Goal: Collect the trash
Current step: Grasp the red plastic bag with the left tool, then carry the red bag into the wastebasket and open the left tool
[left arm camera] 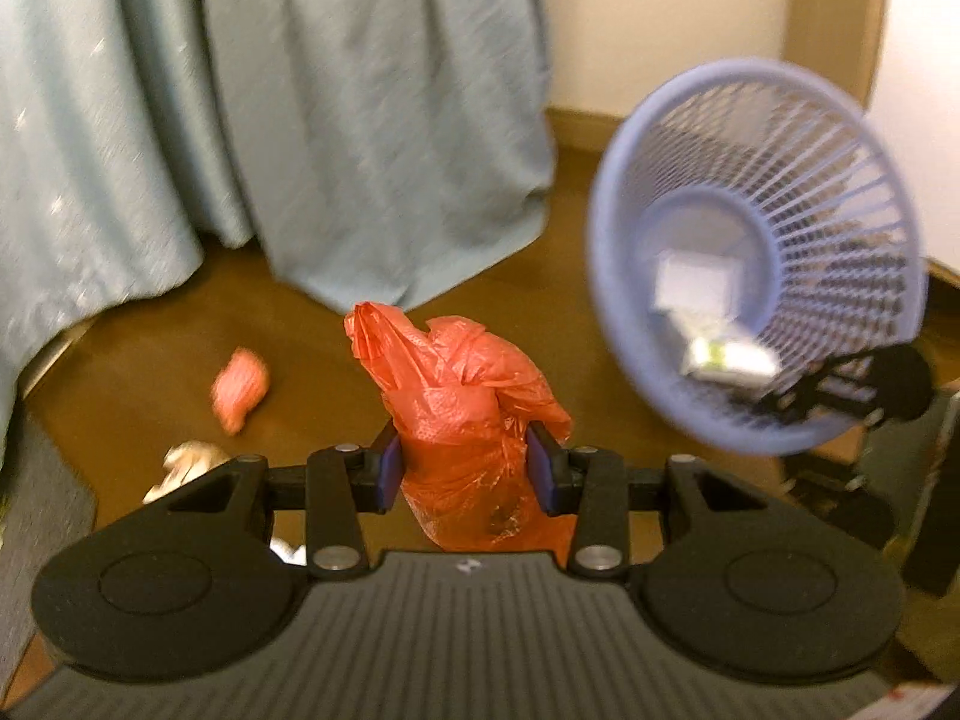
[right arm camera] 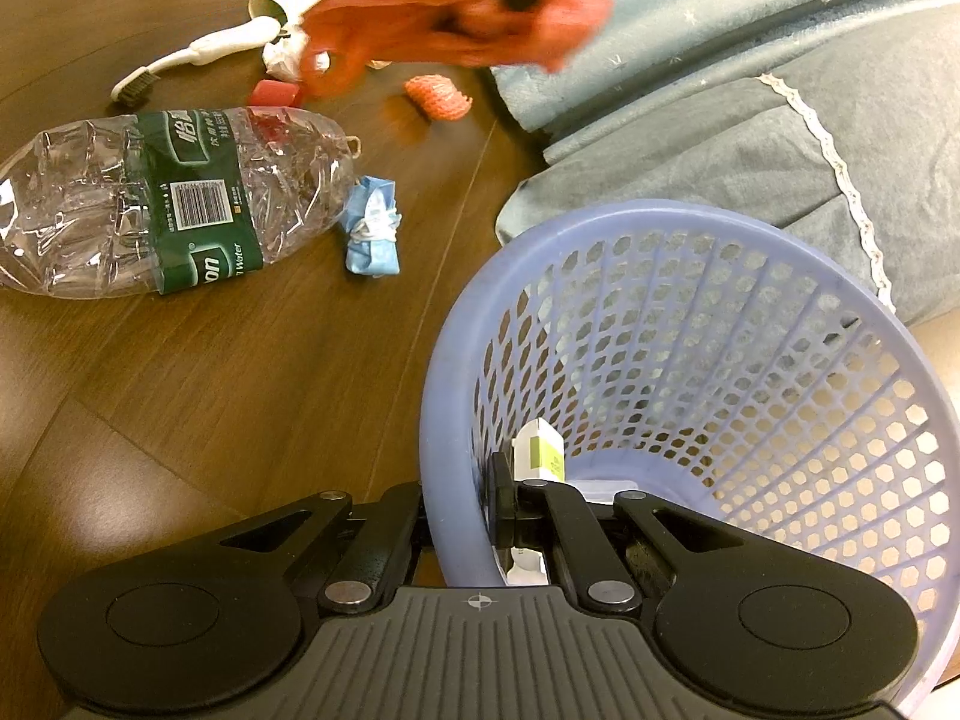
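The left gripper (left arm camera: 465,471) is closed partway on a crumpled red plastic bag (left arm camera: 462,414), its blue pads pressing the bag's middle from both sides, and the bag hangs clear of the wooden floor (left arm camera: 150,354). The bag looks light, soft and limp; a pinch across the bunched middle suits it, since loose edges would likely slip or tear. The right gripper (right arm camera: 459,510) is clamped tight on the near rim of the lilac mesh basket (right arm camera: 690,228), which sits tilted to the right with a small carton (right arm camera: 540,450) inside. The basket seems light but springy, so the rim is the sound hold. On the floor to the left lie a crushed water bottle (right arm camera: 162,198), a blue wrapper (right arm camera: 372,228) and a toothbrush (right arm camera: 198,57).
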`<state>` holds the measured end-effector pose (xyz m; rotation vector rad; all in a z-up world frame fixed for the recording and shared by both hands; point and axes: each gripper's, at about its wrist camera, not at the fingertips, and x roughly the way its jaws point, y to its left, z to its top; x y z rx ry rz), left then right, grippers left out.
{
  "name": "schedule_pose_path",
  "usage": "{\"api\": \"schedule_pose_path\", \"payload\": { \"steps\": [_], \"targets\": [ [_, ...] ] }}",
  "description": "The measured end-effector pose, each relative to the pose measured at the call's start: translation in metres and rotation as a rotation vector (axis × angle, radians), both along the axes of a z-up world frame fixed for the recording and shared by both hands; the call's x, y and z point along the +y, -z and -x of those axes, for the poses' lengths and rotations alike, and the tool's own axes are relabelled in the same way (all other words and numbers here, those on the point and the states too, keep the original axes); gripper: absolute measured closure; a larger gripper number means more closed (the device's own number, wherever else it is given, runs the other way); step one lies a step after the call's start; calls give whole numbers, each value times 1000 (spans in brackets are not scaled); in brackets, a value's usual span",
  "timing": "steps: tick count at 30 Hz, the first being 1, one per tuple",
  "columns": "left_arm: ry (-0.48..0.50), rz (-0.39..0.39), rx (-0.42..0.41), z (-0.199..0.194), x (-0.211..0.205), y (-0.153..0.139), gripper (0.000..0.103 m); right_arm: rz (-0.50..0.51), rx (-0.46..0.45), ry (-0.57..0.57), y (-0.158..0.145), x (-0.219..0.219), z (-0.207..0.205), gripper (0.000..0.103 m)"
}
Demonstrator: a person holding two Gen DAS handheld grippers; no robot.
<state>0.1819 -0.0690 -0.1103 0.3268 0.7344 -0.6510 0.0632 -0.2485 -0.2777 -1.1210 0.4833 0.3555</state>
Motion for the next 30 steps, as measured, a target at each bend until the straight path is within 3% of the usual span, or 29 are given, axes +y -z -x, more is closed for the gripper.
{"api": "schedule_pose_path", "payload": {
  "steps": [8, 14, 17, 18, 19, 22, 26, 30],
  "targets": [
    [155, 119, -32, 20, -45, -42, 67, -4, 0, 0, 0, 0, 1, 103],
    [247, 176, 5, 21, -98, -45, 66, -13, 0, 0, 0, 0, 0, 103],
    [273, 222, 6, 16, -122, -41, 55, -17, -1, 3, 0, 1, -1, 103],
    [268, 240, 1, 11, -126, -39, 45, -18, -1, 3, 0, 1, -1, 103],
    [245, 246, -8, 9, -127, -40, 44, -20, -1, 3, 0, 1, -1, 103],
    [194, 267, -5, 3, -116, -41, 43, -25, -3, 5, 0, 2, -2, 103],
    [111, 238, 0, -2, -84, -33, 43, -36, -6, 14, -2, 0, -3, 103],
    [51, 163, 0, -6, -50, -19, 43, -38, -8, 17, -4, -2, -1, 103]
  ]
}}
